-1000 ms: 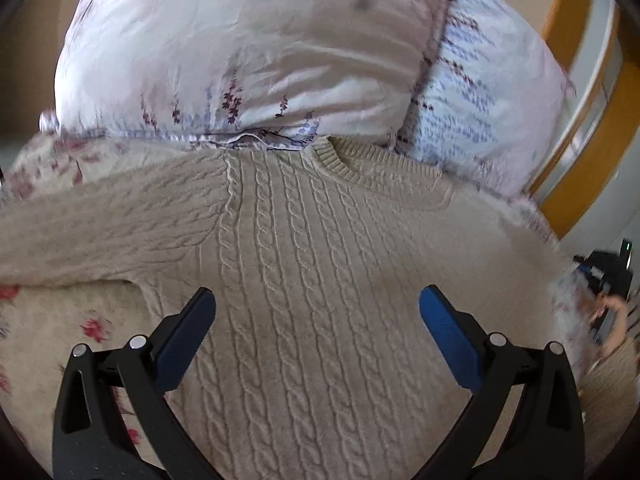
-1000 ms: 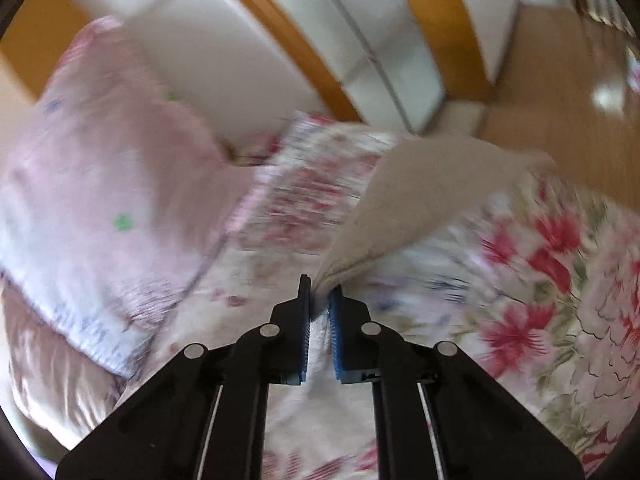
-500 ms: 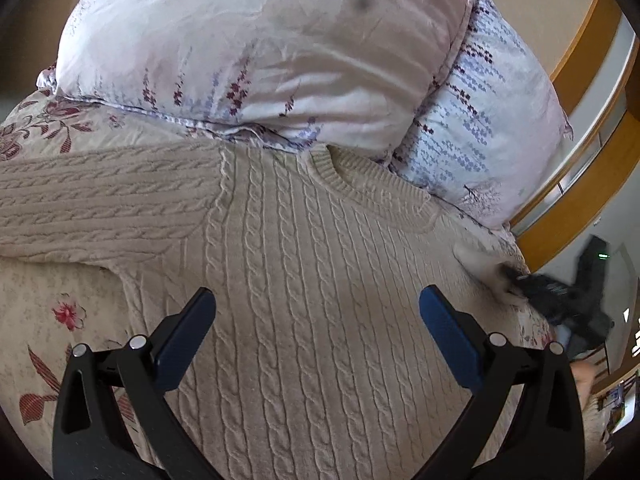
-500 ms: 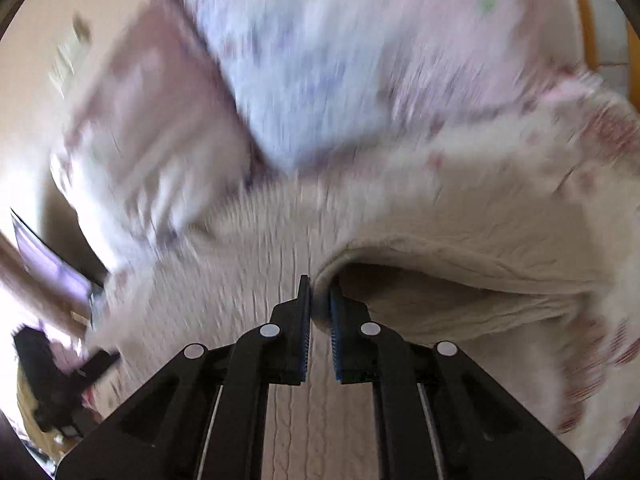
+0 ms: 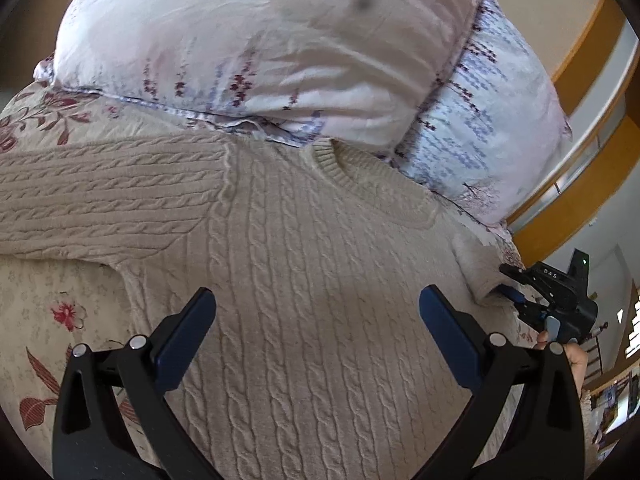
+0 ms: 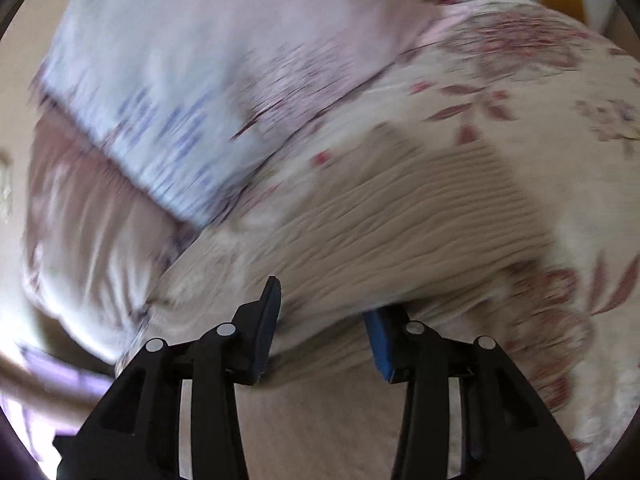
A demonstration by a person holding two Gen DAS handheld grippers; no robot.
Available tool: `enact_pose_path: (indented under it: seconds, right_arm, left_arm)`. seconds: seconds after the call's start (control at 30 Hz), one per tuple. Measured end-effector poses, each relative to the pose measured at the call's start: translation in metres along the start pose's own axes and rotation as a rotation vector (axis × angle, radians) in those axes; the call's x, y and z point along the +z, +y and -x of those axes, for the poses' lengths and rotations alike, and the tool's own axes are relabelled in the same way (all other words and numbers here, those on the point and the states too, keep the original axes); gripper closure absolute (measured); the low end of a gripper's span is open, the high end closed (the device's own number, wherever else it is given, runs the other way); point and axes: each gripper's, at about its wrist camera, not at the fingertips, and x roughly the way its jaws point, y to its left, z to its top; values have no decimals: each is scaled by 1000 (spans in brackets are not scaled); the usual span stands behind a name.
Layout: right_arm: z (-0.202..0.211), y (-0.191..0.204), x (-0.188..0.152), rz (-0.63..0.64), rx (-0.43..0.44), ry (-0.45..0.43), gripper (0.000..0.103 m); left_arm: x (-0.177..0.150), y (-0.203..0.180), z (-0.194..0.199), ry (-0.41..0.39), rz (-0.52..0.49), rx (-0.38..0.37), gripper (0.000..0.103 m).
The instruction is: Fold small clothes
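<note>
Right hand-held gripper is opening, releasing the sleeve; left hand-held gripper is hovering open. Sweater is looking soft, floppy; grip hem or cuffs.

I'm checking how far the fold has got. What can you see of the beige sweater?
The beige sweater is a chunky cable-knit with a ribbed round collar, lying flat on the floral bedspread, its collar end against the pillows. One sleeve stretches straight out sideways. The other sleeve is folded in over the body's edge, its cuff at the right gripper, whose jaws have just been opening. The left gripper hovers open above it.
</note>
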Motion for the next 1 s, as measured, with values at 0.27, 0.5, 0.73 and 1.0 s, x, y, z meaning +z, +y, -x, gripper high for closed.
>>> enact_pose_path:
  seconds: [0.27, 0.5, 0.73, 1.0]
  right_arm:
    - [18, 50, 3, 196, -151, -178, 89]
    - [-1, 189, -88, 792, 112, -3, 86]
    - [-18, 152, -100, 581, 211, 264, 64]
    - [14, -4, -21, -77, 180, 180, 64]
  left_arm:
    - [8, 20, -5, 37, 106, -55, 2]
    - [17, 27, -17, 67, 240, -151, 7]
    - [14, 20, -45, 169, 284, -175, 23]
    - [27, 9, -70, 221, 309, -200, 49]
